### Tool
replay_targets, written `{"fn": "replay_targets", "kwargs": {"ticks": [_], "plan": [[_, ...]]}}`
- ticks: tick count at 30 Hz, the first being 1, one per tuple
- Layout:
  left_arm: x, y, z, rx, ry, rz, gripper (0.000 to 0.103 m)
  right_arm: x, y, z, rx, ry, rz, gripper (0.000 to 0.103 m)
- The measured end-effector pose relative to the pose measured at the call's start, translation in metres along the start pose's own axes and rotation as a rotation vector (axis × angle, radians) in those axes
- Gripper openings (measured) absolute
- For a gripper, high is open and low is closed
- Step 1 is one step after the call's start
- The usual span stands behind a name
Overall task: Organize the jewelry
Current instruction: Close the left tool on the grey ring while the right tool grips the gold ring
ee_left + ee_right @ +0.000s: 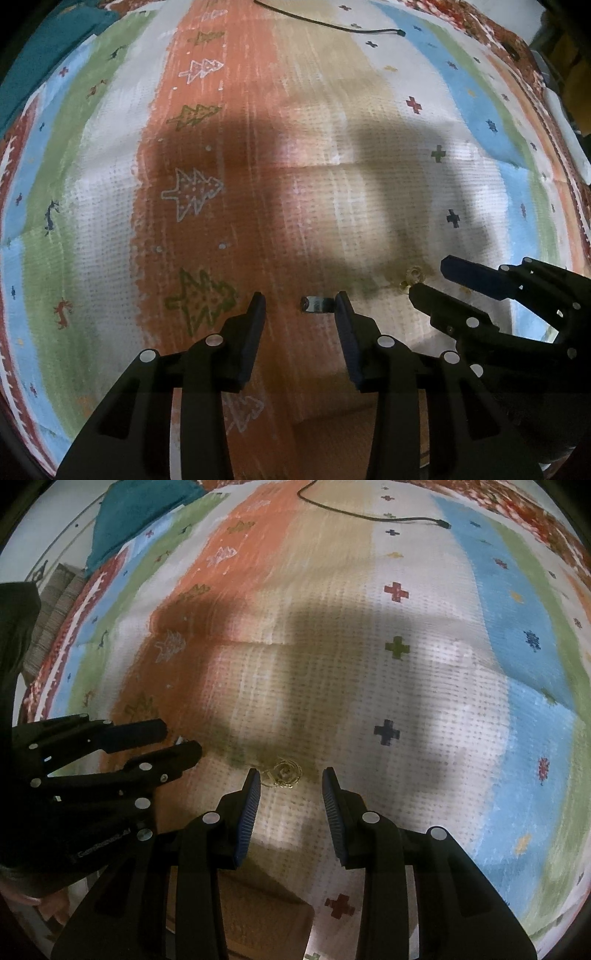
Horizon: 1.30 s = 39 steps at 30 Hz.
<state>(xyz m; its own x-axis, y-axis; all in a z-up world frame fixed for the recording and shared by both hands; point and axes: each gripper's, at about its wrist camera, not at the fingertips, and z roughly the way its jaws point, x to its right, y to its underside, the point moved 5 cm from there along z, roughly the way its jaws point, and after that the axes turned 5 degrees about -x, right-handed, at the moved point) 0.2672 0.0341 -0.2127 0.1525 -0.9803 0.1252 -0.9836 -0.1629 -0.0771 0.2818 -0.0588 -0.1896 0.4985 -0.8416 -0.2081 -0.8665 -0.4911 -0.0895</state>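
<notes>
A small silver ring (316, 305) lies on the orange stripe of the patterned cloth, between the tips of my open left gripper (300, 304), close to its right finger. A coiled gold chain (282, 773) lies on the white part of the cloth between the tips of my open right gripper (291, 781), nearer its left finger. The chain shows in the left wrist view (413, 276) just beyond the right gripper (428, 277). The left gripper (183, 736) shows at the left of the right wrist view, with a glint of the ring at its tips.
The striped cloth (332, 110) with tree and cross motifs covers the surface. A black cable (369, 515) lies at the far edge. A teal cloth (136, 513) sits at the far left. A tan box edge (258, 915) shows below the right gripper.
</notes>
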Motion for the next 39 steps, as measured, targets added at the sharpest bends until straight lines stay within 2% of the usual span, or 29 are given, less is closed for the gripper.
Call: {"fn": "replay_targets", "kwargs": {"ticks": [10, 18, 23, 27, 39], "plan": [[-0.011, -0.006, -0.001, -0.002, 0.015, -0.008, 0.037, 0.0, -0.005, 0.006, -0.016, 0.005, -0.01, 0.035], [-0.015, -0.004, -0.004, -0.002, 0.009, -0.025, 0.024, -0.001, -0.007, 0.009, -0.022, 0.02, -0.024, 0.035], [-0.012, -0.004, -0.004, -0.001, -0.011, -0.027, 0.018, 0.0, -0.009, 0.012, -0.022, 0.045, -0.023, 0.026], [-0.008, -0.004, -0.005, 0.0, -0.011, -0.024, 0.018, 0.003, -0.011, 0.014, -0.022, 0.039, -0.009, 0.019], [0.003, -0.003, -0.003, 0.003, -0.012, -0.03, 0.018, 0.005, -0.011, 0.012, -0.011, 0.041, -0.006, 0.018]]}}
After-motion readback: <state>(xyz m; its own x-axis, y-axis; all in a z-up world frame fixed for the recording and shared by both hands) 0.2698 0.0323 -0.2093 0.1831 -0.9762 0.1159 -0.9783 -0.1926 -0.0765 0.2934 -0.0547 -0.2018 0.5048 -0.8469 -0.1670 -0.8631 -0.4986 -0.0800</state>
